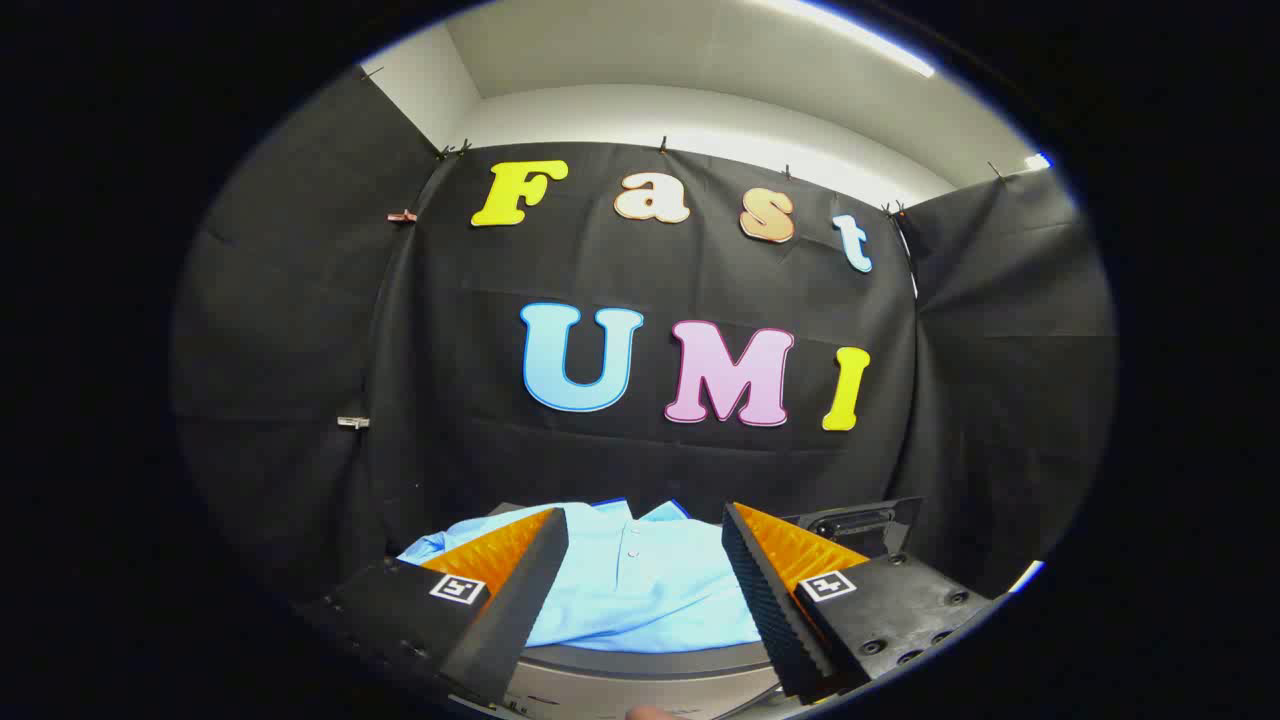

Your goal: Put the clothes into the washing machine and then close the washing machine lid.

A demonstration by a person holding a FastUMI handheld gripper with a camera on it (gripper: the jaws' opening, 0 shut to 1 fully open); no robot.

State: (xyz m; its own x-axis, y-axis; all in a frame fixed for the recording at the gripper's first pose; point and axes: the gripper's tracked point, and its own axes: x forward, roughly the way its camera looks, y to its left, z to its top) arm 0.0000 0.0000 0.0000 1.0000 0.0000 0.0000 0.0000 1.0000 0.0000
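A light blue collared shirt with a button placket lies spread over the top of the washing machine, whose grey rounded rim shows under the cloth's near edge. My gripper is open, its two fingers spread wide on either side of the shirt's front, with the cloth between and just beyond them. Neither finger presses on the fabric. A dark lid or panel part of the machine rises behind the right finger.
Black cloth walls close in the booth at the back and on both sides, right behind the machine. A white ceiling with a strip light runs above. A fingertip of a person shows below the fingers.
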